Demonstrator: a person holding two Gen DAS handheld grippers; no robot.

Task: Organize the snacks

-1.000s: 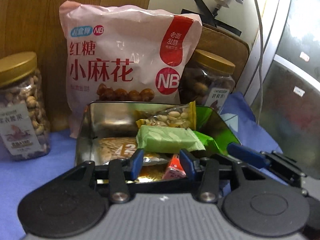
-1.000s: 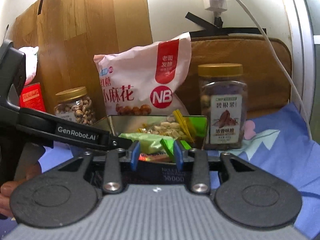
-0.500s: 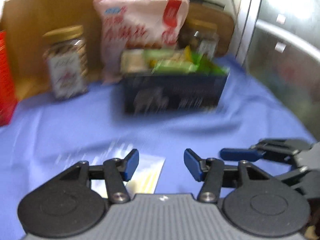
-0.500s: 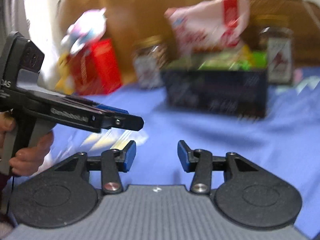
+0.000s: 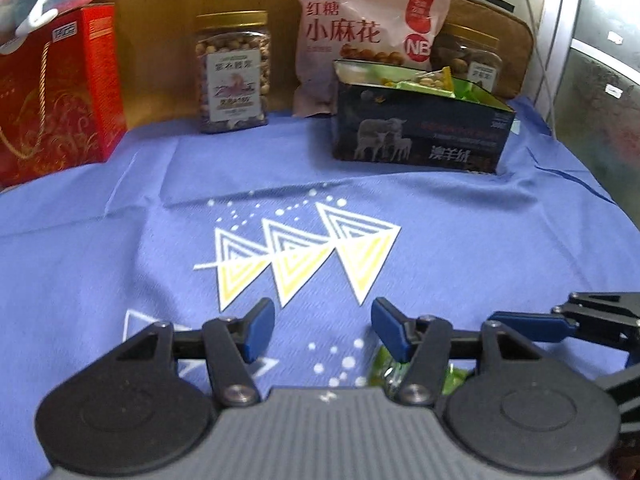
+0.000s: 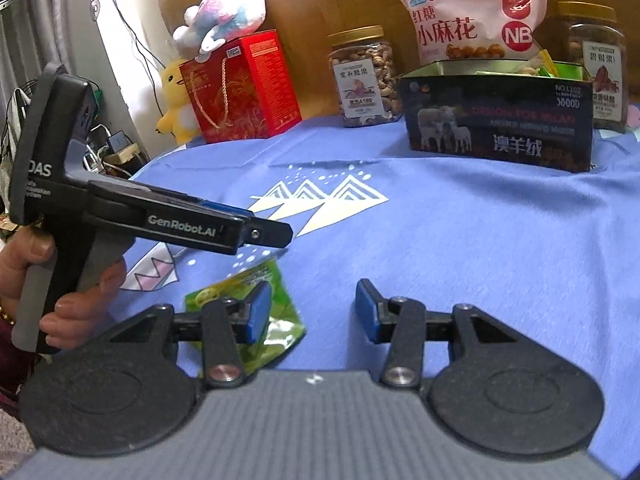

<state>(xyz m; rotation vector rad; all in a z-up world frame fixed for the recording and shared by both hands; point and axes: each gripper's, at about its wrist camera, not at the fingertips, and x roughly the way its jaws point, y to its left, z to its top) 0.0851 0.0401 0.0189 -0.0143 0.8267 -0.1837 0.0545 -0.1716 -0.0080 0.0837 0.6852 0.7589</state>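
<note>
A dark tin box [image 5: 420,136] with a sheep picture stands at the back of the blue cloth, holding several wrapped snacks. A green snack packet [image 6: 240,288] lies flat on the cloth near me. My left gripper [image 5: 324,328] hovers low over the cloth with its jaws opening and nothing between them; the green packet [image 5: 384,372] peeks out under its right finger. My right gripper [image 6: 312,312] is open and empty, its left finger over the packet's edge. A hand holds the left gripper [image 6: 280,236] just left of the packet. The right gripper [image 5: 520,324] shows at the lower right.
Behind the tin [image 6: 496,120] lean a pink snack bag [image 5: 368,32] and two nut jars [image 5: 234,72] [image 6: 600,64]. A red gift box [image 6: 244,84] with a plush toy [image 6: 224,12] on top stands at the left. A wooden panel backs the row.
Both grippers have drawn back from over the tin to the near part of the cloth and tilted down. Their jaws stand wider. The green packet has come into view by the fingers.
</note>
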